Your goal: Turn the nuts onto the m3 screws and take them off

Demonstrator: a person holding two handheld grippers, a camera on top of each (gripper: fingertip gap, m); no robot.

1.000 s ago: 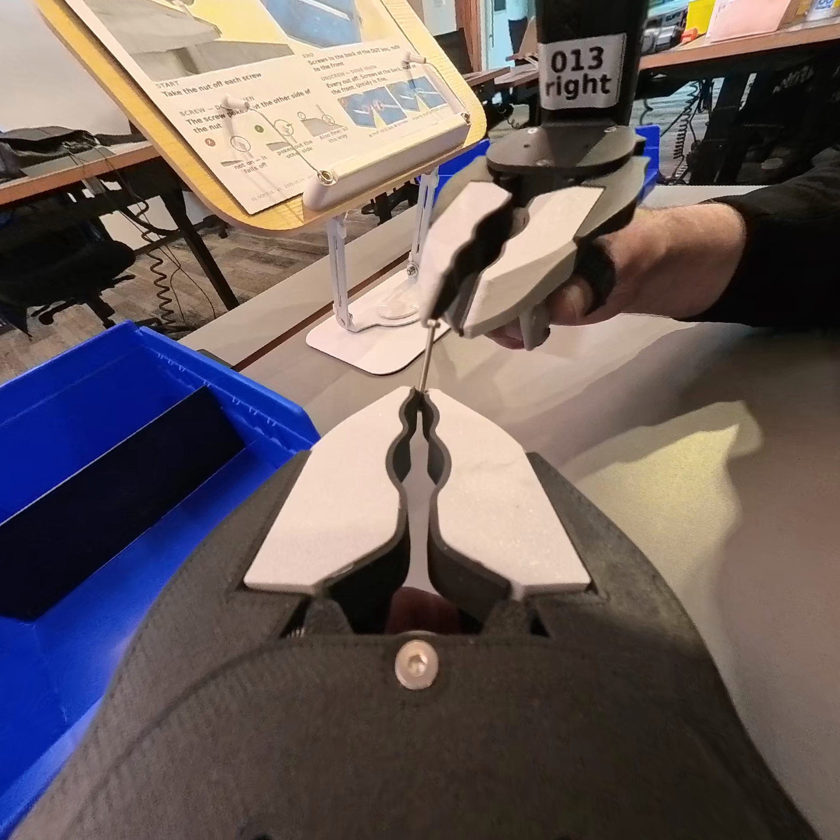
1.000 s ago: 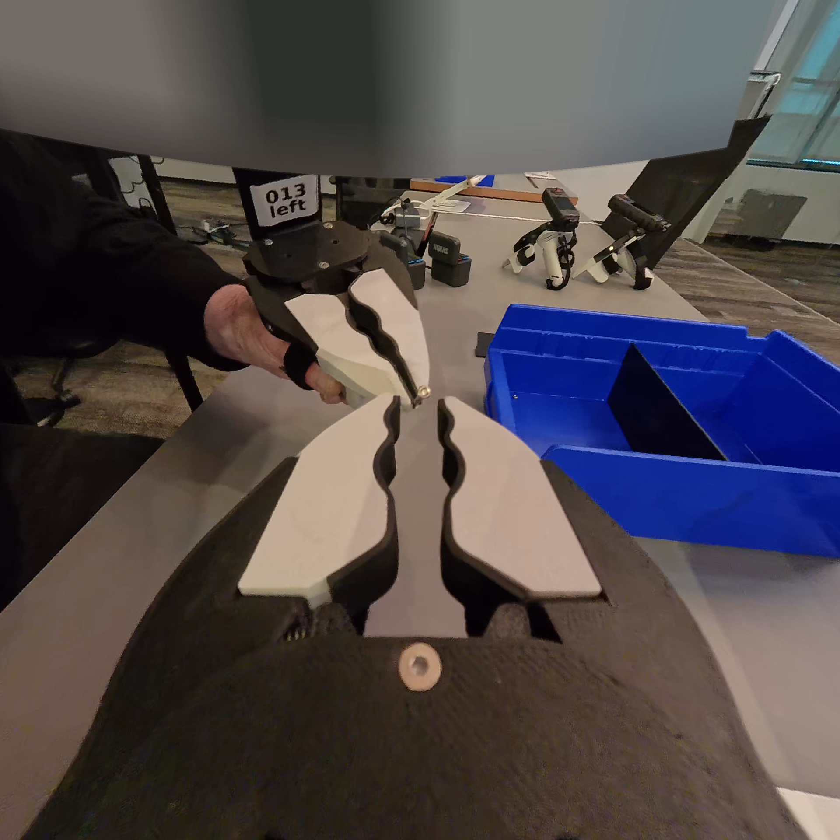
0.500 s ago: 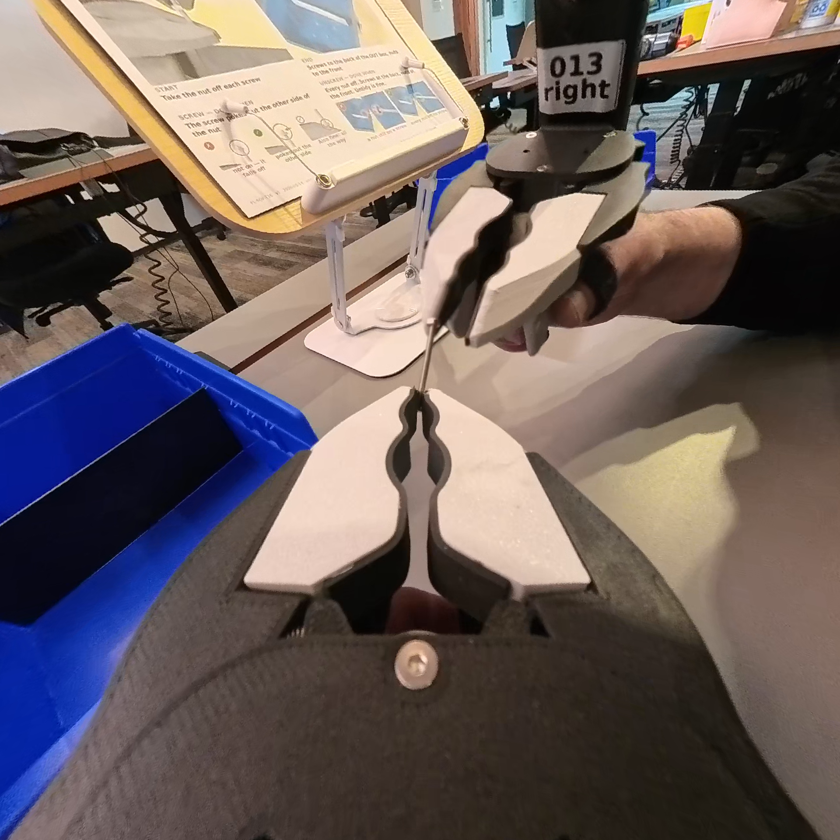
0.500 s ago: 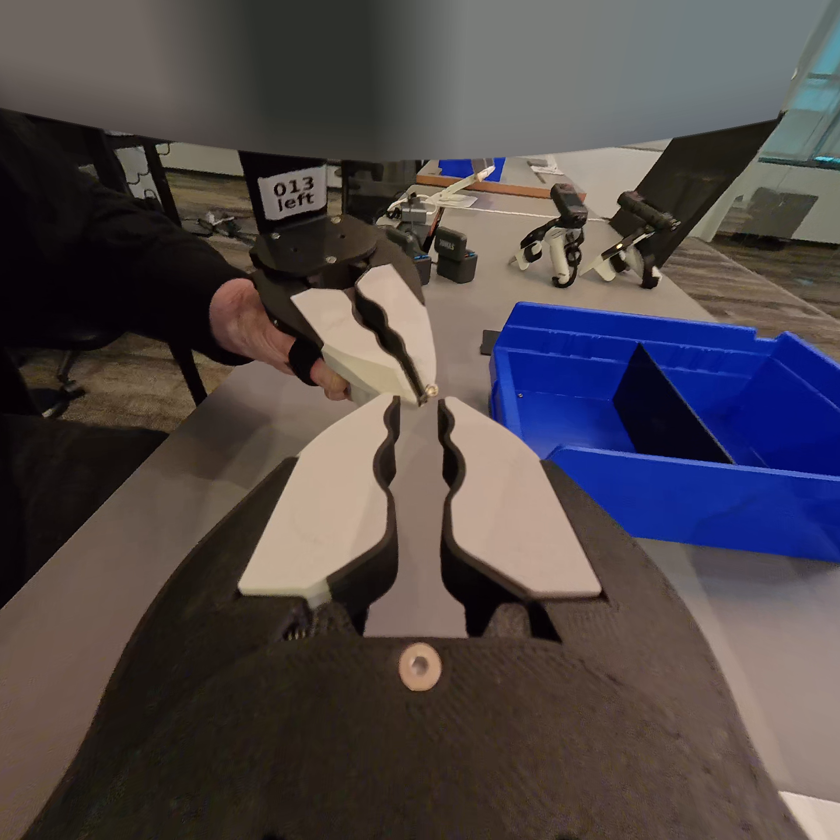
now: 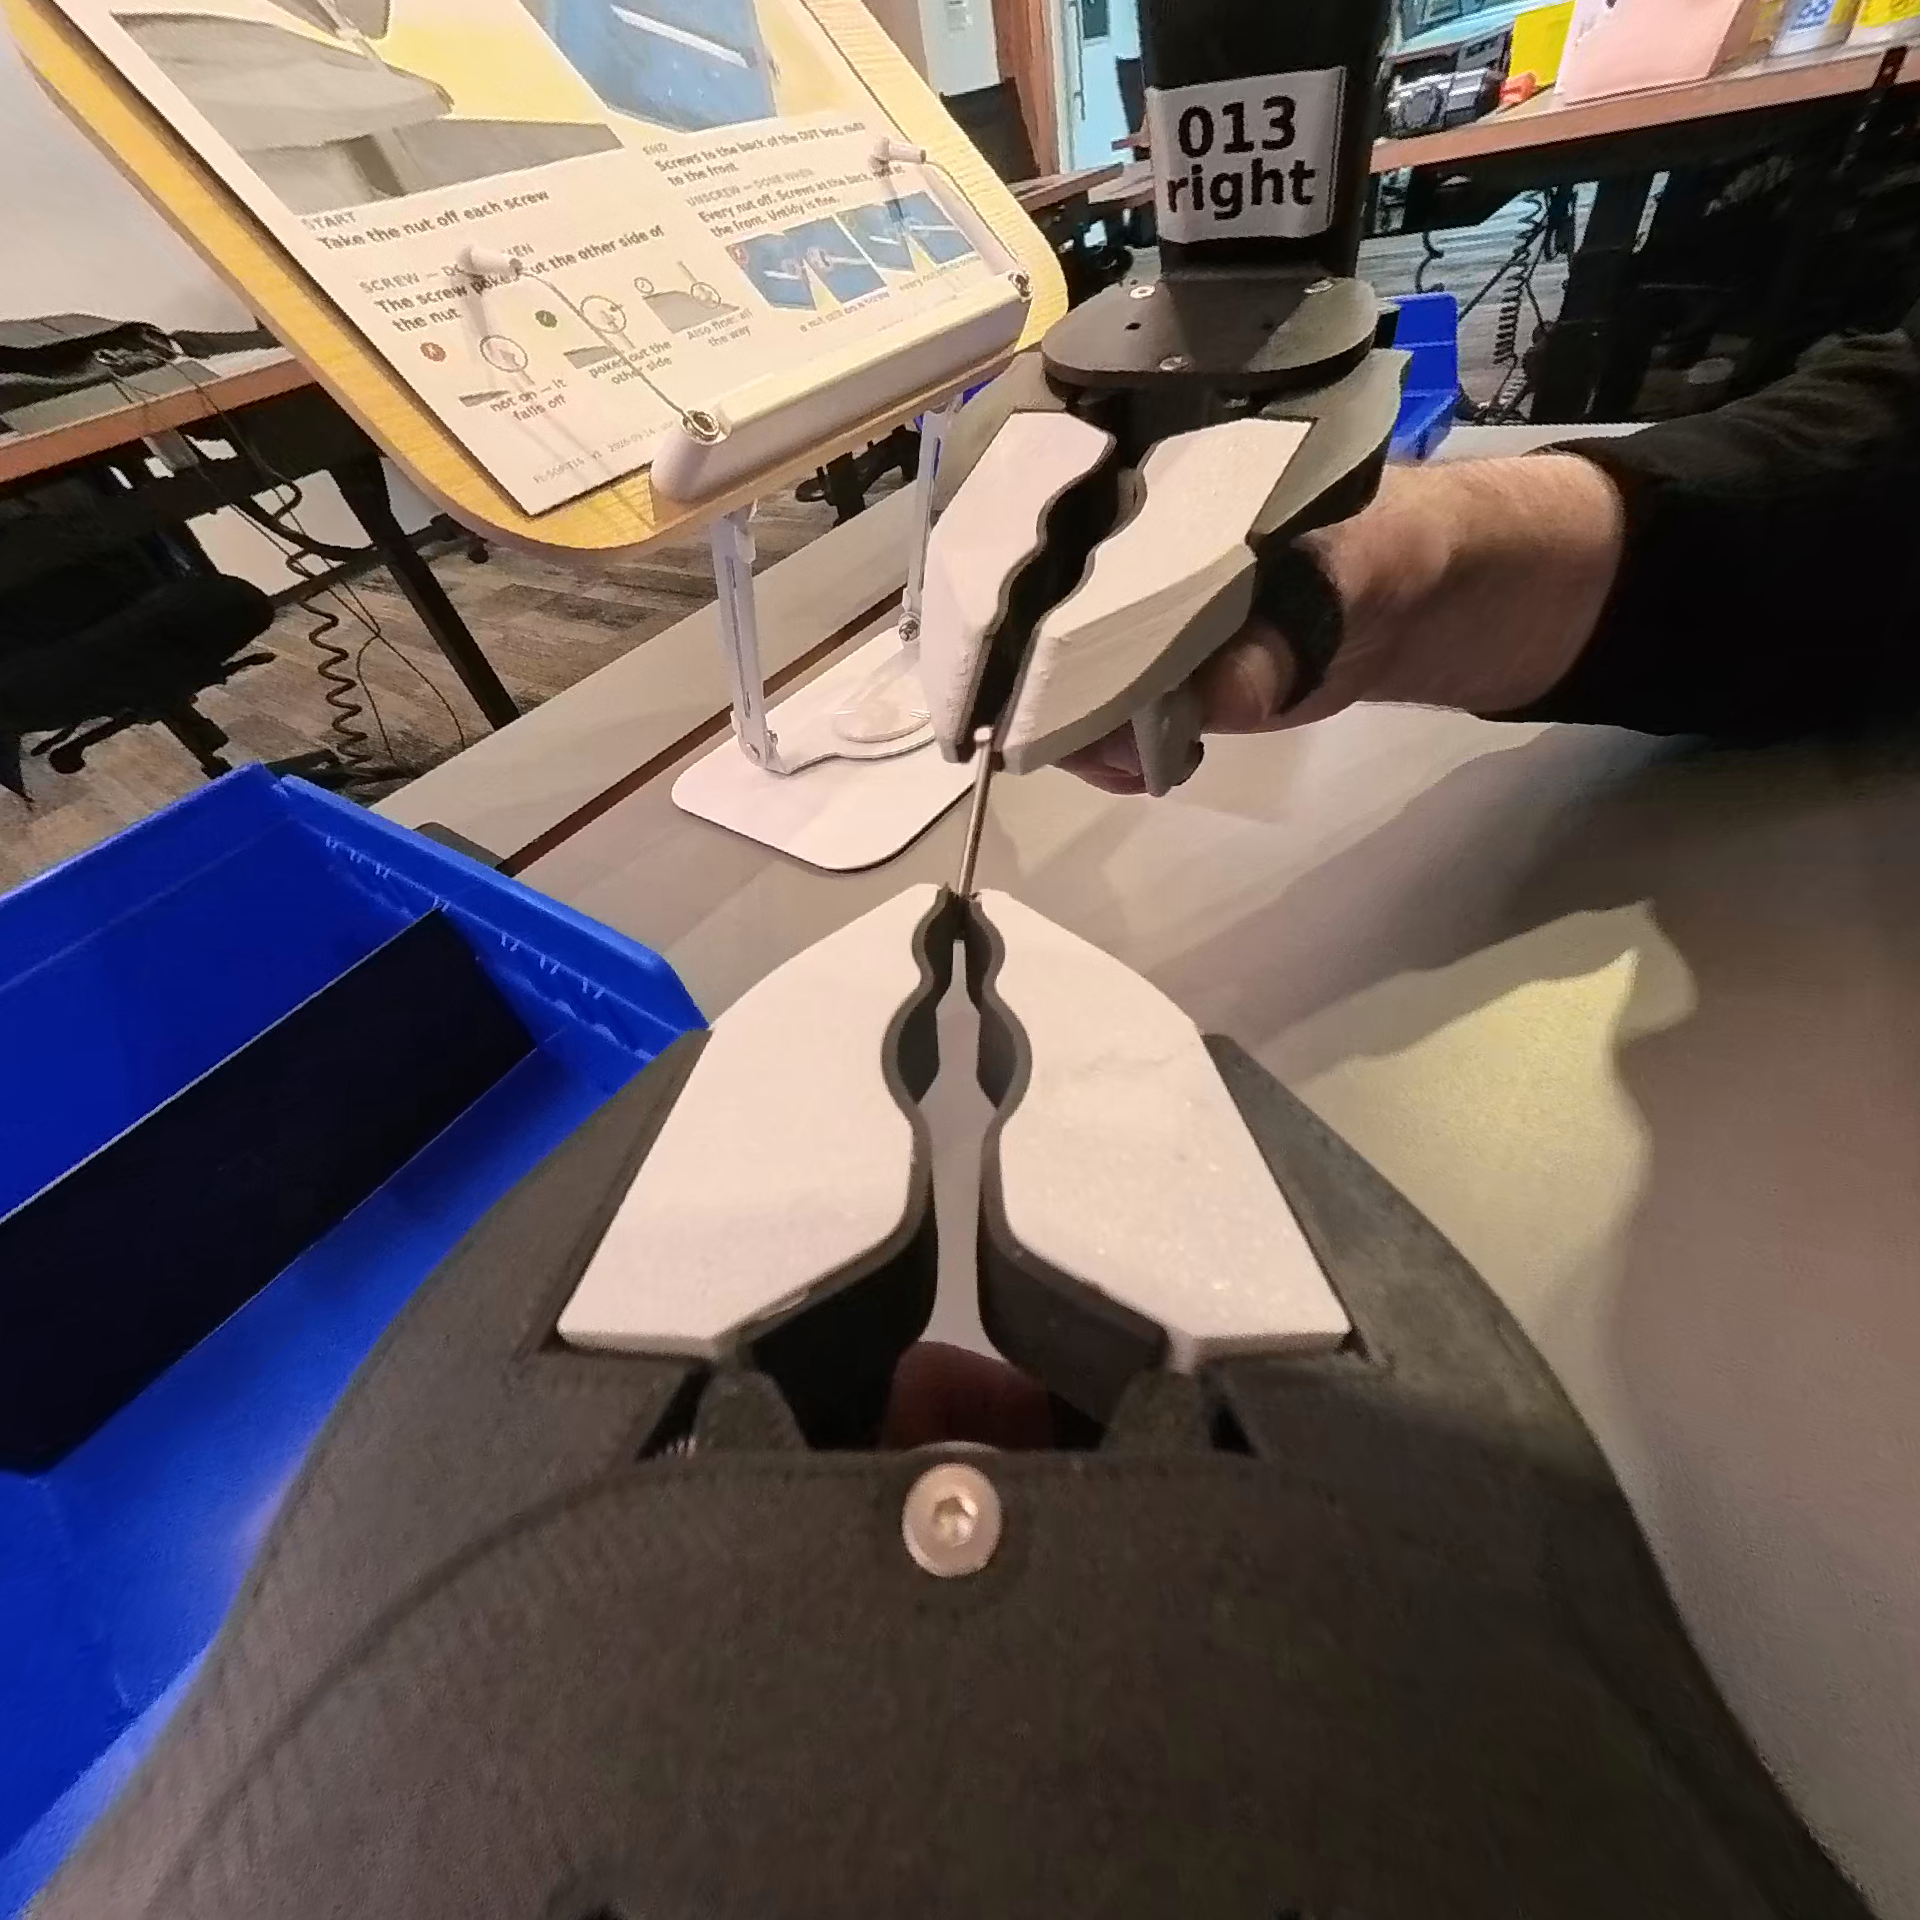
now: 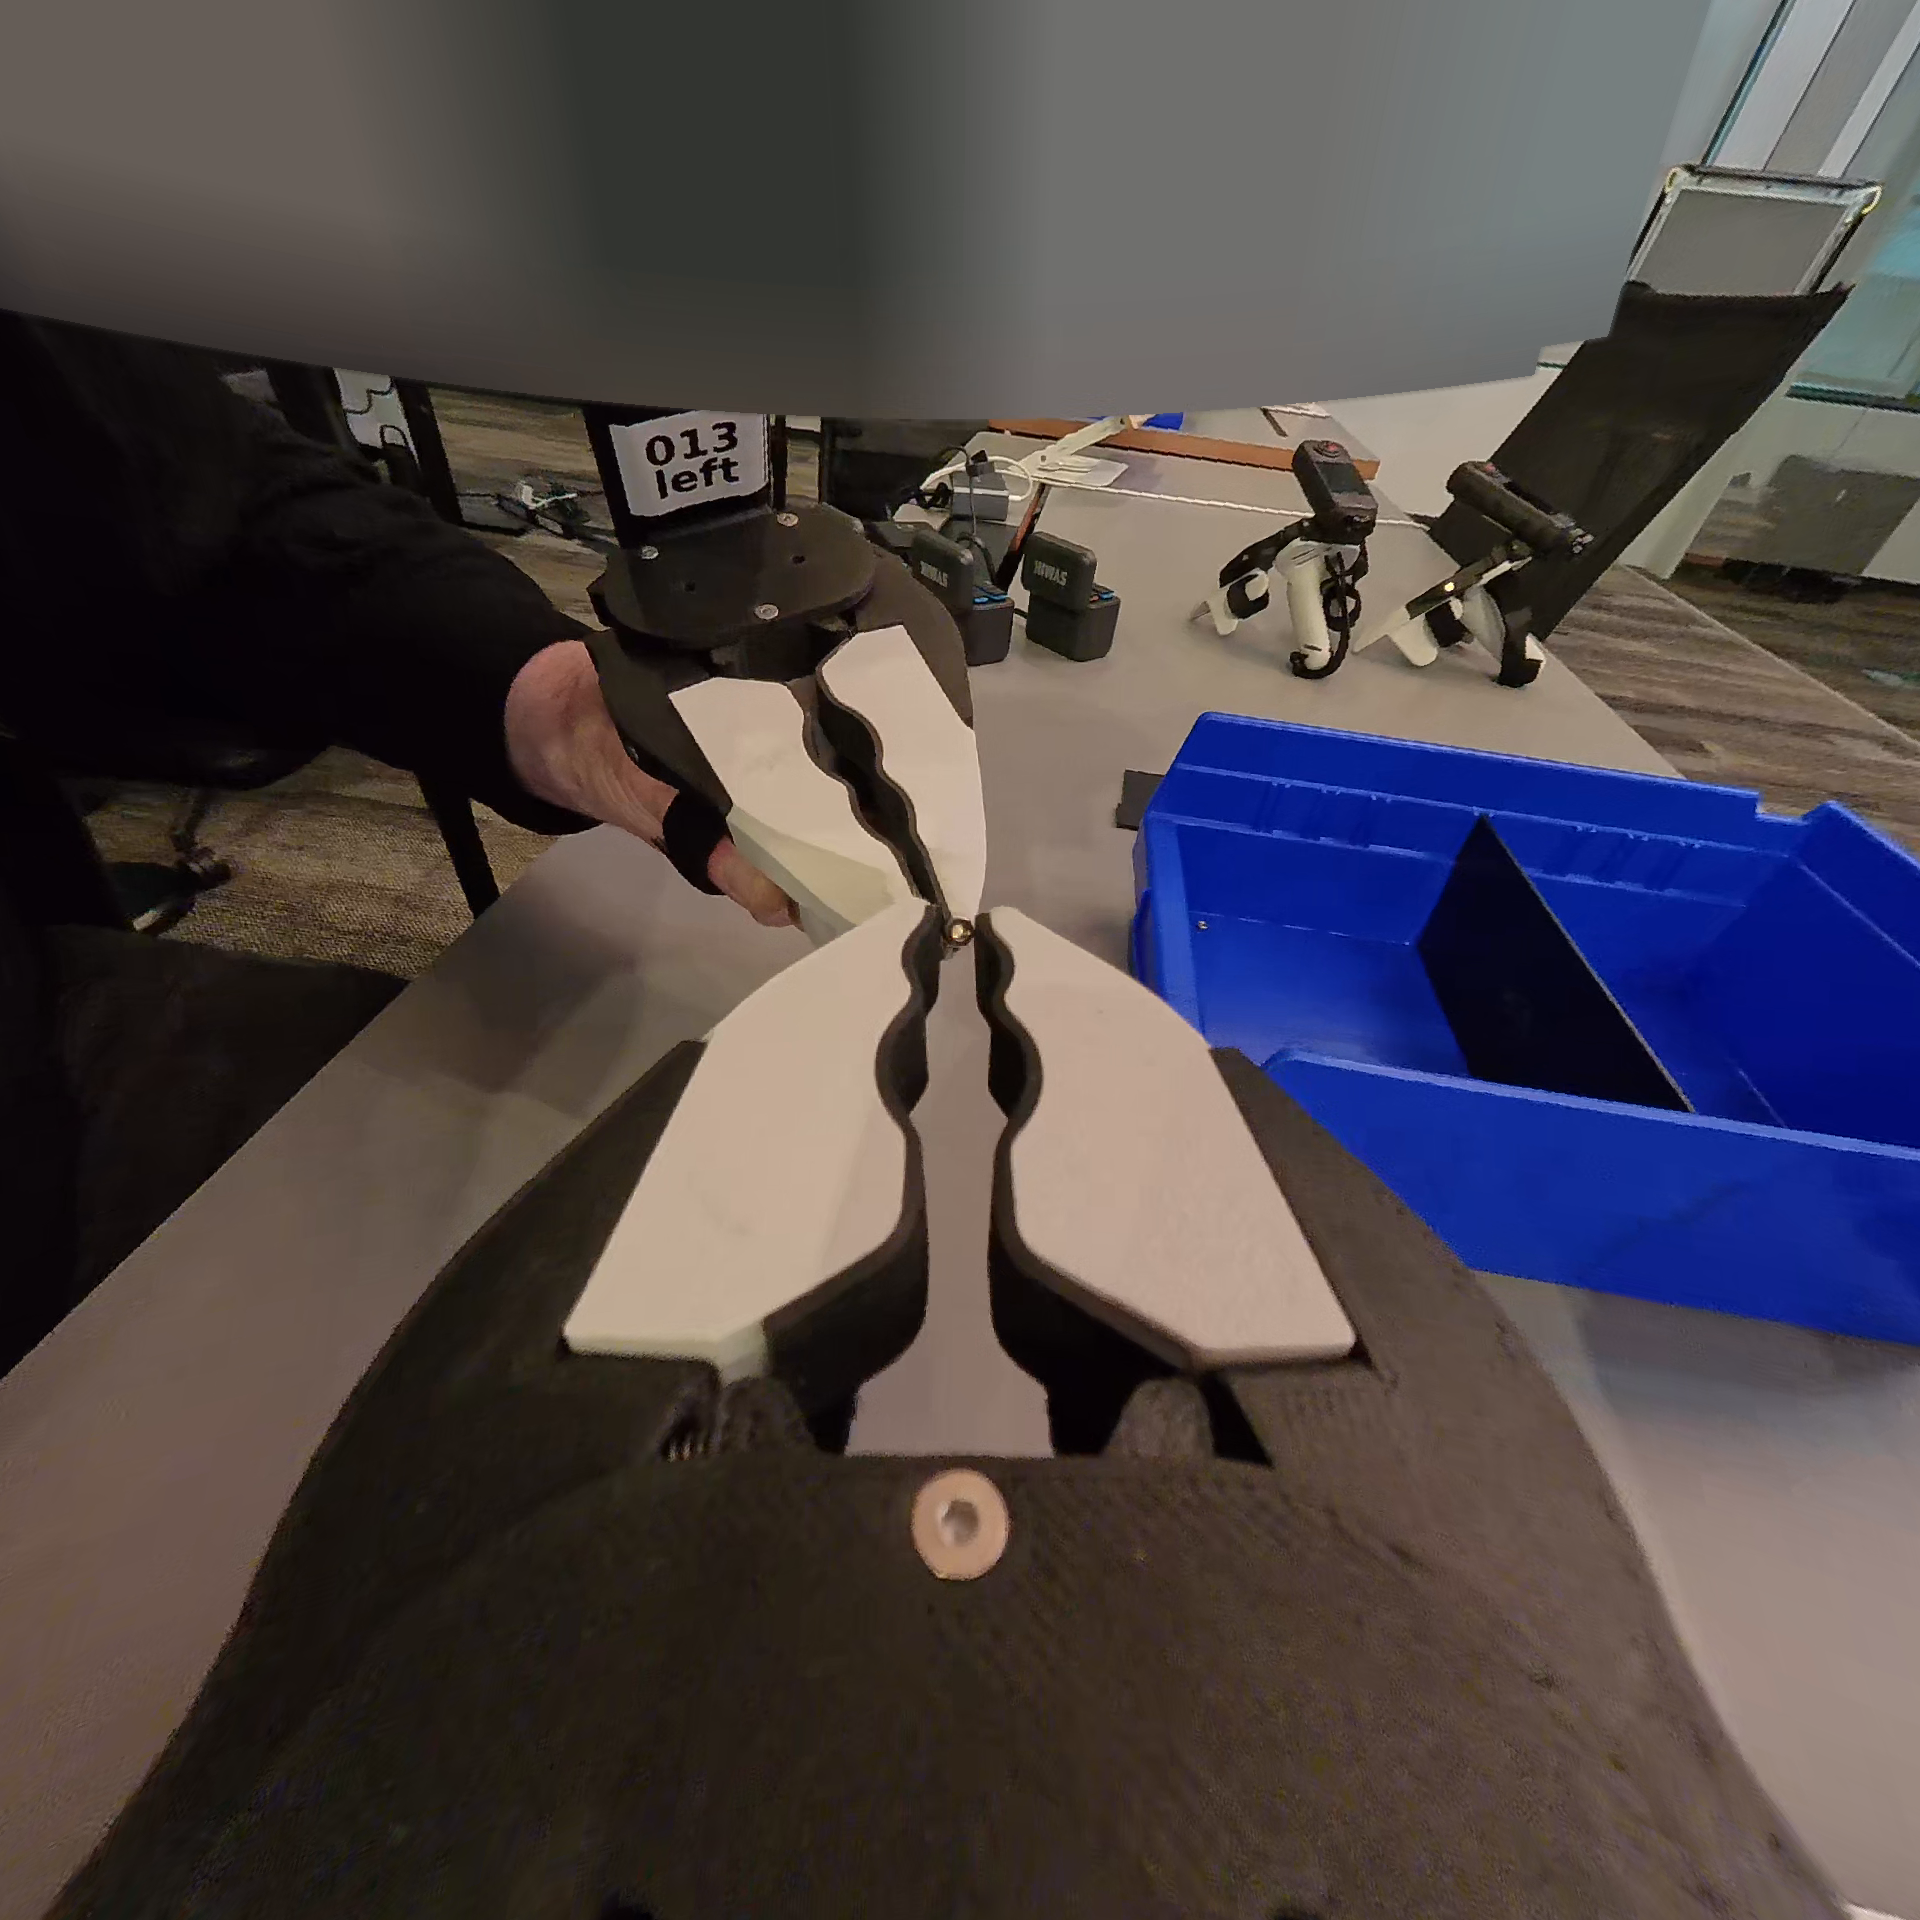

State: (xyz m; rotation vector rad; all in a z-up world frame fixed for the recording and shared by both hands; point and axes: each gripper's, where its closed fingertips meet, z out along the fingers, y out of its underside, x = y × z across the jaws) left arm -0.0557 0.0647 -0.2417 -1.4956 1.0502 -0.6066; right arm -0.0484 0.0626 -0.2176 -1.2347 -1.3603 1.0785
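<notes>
- m3 screw (image 5: 975, 831) held in mid-air above the grey worktop (image 5: 1558, 1039), beside the blue bin (image 6: 1558, 1174); the bin's visible compartments look bare.
- left gripper (image 5: 961, 906) pinched on the screw's near end.
- right gripper (image 6: 956, 920) nearly closed round a small nut (image 6: 954, 932) at the far end; actual grip cannot be told.
- judged mid-turning; whether the nut goes on or off is unclear.

Even indoor light, soft shadows on the table (image 5: 1558, 935) right of my left gripper (image 5: 961, 902), wide-angle bending at edges, slight blur there.

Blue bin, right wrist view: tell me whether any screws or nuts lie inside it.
No: the blue bin shows only bare blue floor on both sides of its dark divider.
</notes>
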